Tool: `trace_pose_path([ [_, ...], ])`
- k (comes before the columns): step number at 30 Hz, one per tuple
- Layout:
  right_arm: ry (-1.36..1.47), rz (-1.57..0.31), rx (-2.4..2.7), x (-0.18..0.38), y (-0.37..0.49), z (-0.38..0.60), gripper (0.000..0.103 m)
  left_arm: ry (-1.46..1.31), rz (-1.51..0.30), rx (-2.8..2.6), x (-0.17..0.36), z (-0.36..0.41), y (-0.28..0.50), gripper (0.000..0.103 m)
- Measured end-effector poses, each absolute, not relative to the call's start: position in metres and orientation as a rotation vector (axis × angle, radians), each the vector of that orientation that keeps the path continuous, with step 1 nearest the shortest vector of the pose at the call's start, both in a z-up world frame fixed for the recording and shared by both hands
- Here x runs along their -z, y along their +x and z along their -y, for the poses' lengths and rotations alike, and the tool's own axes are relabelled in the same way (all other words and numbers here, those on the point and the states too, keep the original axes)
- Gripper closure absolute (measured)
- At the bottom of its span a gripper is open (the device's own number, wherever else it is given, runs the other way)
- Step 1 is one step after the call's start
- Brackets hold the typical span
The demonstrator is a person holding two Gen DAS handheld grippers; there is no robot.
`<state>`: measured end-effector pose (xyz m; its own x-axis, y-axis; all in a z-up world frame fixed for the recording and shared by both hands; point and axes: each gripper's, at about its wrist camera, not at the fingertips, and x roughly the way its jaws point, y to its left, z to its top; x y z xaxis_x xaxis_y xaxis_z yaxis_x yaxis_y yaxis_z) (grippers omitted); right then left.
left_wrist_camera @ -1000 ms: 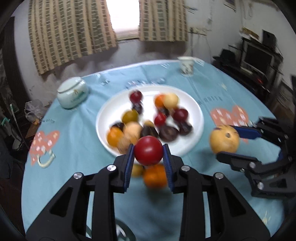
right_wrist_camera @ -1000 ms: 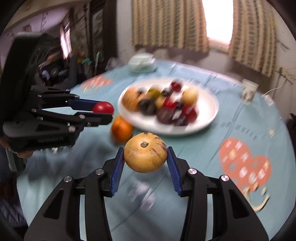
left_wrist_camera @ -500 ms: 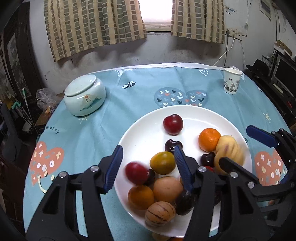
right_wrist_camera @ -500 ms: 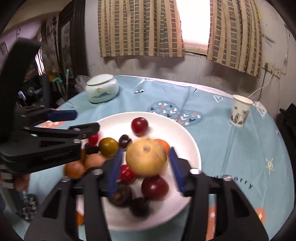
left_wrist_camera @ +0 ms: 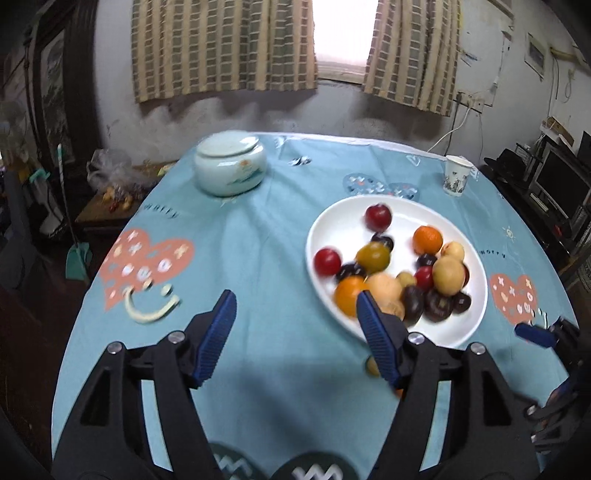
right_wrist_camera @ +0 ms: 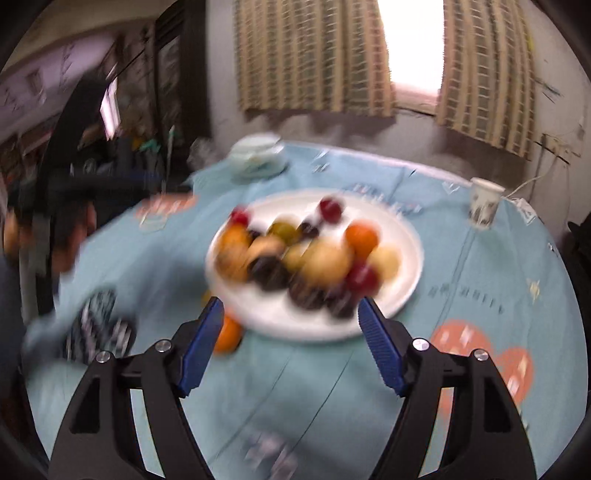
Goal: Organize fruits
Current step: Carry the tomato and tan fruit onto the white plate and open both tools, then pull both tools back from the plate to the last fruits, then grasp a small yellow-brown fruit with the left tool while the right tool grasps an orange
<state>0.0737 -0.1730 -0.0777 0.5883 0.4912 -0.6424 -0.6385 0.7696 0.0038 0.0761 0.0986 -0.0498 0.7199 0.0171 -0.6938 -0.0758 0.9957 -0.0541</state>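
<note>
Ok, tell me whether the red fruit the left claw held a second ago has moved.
Yes. The red fruit now lies on the white plate, outside the left claw.

**roomwatcher:** so what's going on behind the table? Daylight is blowing out the window (left_wrist_camera: 341, 33) and checked beige curtains (left_wrist_camera: 221, 48) are hanging either side of it.

**dusty_lens:** yeah, and the plaster wall (left_wrist_camera: 258, 118) under them is looking grey and stained. A cable (left_wrist_camera: 456, 125) is trailing down from a socket on the right, a dark screen (left_wrist_camera: 561, 184) is sitting on low shelving there, and a dark wooden cabinet (left_wrist_camera: 62, 92) is standing on the left with a bag (left_wrist_camera: 107, 166) beside it.
</note>
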Motion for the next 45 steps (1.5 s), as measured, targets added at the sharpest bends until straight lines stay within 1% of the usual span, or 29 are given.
trace_pose_path([
  [5, -0.292, -0.751, -0.687, 0.108, 0.056, 0.140, 0.027, -0.050, -0.779, -0.047, 0.060, -0.105, 0.042, 0.034],
  [10, -0.272, -0.792, -0.677, 0.117, 0.069, 0.110, 0.027, -0.073, -0.779, -0.051, 0.061, -0.119, 0.025, 0.031],
  [13, -0.281, -0.829, -0.640, 0.127, 0.080, 0.095, 0.028, -0.072, -0.796, -0.049, 0.064, -0.123, 0.024, 0.031],
  [14, -0.291, -0.828, -0.635, 0.130, 0.080, 0.092, 0.032, -0.069, -0.800, -0.044, 0.066, -0.122, 0.023, 0.031],
  [15, -0.297, -0.825, -0.640, 0.131, 0.081, 0.089, 0.047, -0.057, -0.804, -0.036, 0.068, -0.119, 0.023, 0.031],
  [16, -0.303, -0.822, -0.635, 0.131, 0.081, 0.088, 0.057, -0.048, -0.807, -0.029, 0.070, -0.116, 0.024, 0.031],
  [17, -0.307, -0.818, -0.637, 0.131, 0.080, 0.090, 0.059, -0.033, -0.813, -0.020, 0.073, -0.111, 0.024, 0.031],
  [20, -0.305, -0.804, -0.669, 0.124, 0.072, 0.103, 0.059, 0.016, -0.831, 0.021, 0.083, -0.089, 0.028, 0.031],
  [27, -0.204, -0.788, -0.620, 0.109, 0.065, 0.170, 0.059, 0.162, -0.850, 0.078, 0.112, -0.028, 0.054, 0.033],
  [30, -0.173, -0.787, -0.618, 0.111, 0.064, 0.188, 0.059, 0.192, -0.861, 0.075, 0.122, -0.013, 0.069, 0.038],
  [34, -0.123, -0.804, -0.626, 0.118, 0.068, 0.197, 0.059, 0.193, -0.897, 0.065, 0.132, -0.007, 0.086, 0.047],
  [36, -0.131, -0.805, -0.636, 0.118, 0.068, 0.196, 0.059, 0.182, -0.898, 0.083, 0.135, -0.005, 0.091, 0.049],
  [37, -0.138, -0.796, -0.641, 0.116, 0.066, 0.195, 0.059, 0.179, -0.897, 0.087, 0.136, -0.005, 0.091, 0.056],
  [38, -0.138, -0.790, -0.644, 0.115, 0.064, 0.195, 0.059, 0.168, -0.898, 0.102, 0.136, -0.004, 0.092, 0.068],
  [40, -0.137, -0.784, -0.660, 0.113, 0.061, 0.194, 0.059, 0.162, -0.901, 0.120, 0.135, -0.001, 0.090, 0.076],
  [45, -0.157, -0.781, -0.669, 0.113, 0.058, 0.189, 0.059, 0.153, -0.892, 0.152, 0.132, -0.001, 0.071, 0.077],
])
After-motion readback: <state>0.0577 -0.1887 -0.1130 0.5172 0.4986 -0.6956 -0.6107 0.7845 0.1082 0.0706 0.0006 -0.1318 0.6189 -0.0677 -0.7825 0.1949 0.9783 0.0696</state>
